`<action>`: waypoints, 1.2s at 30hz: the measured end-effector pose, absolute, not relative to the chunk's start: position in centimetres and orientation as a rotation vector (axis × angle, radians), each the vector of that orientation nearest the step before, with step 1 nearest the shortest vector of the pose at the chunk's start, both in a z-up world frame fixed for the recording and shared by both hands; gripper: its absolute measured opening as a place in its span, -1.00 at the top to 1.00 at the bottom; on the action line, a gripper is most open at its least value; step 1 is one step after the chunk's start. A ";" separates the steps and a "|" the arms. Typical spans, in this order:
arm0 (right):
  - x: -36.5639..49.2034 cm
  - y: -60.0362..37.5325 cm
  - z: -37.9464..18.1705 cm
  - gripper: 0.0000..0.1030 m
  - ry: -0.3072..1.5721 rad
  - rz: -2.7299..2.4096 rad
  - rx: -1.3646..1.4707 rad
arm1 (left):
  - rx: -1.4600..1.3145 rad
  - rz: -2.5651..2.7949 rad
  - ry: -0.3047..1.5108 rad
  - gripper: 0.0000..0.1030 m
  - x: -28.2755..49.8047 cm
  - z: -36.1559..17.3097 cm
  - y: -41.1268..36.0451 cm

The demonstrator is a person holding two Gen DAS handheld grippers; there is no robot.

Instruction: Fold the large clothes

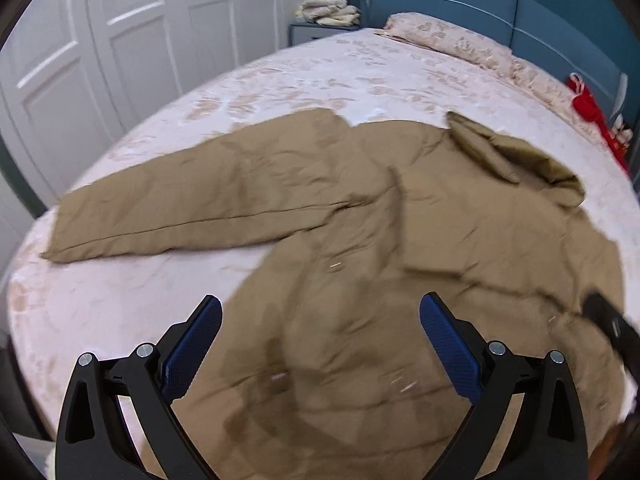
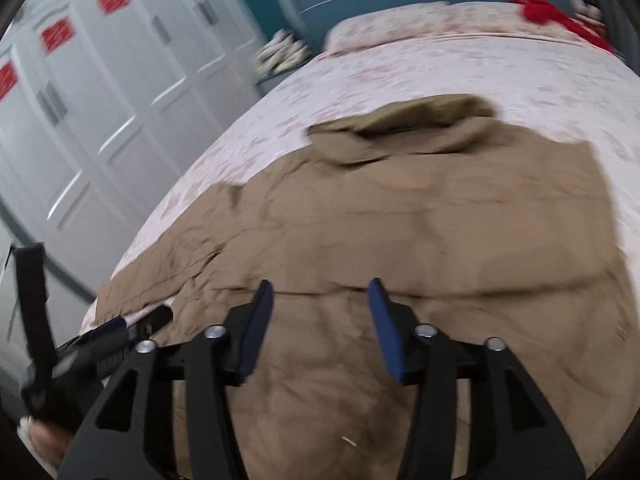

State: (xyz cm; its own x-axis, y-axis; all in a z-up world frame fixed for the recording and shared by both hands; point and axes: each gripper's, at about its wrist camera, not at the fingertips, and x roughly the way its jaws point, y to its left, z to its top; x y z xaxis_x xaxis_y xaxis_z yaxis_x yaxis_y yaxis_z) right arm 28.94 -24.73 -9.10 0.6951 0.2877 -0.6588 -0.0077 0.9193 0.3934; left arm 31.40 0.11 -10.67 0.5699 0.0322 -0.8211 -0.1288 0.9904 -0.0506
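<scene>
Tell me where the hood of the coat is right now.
In the left wrist view the hood lies at the coat's far end, right of centre, on the bed and pointing toward the pillow at the blue headboard.

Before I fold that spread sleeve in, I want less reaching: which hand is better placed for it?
Probably left. The sleeve stretches out on the left tool's side, and that tool hangs open, empty. The right tool faces the coat's body.
</scene>
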 end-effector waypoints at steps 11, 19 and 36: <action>26.4 -40.4 -13.4 -0.04 0.761 -0.151 0.765 | -0.472 -0.034 1.127 -0.42 38.5 -14.1 -2.8; 30.0 -44.3 -16.4 0.83 0.740 -0.182 0.952 | -0.274 -0.001 1.031 0.96 39.7 -12.0 -4.0; 30.5 -40.4 -16.7 0.93 0.876 -0.295 0.493 | 0.067 0.104 0.967 0.94 38.5 -16.1 -6.4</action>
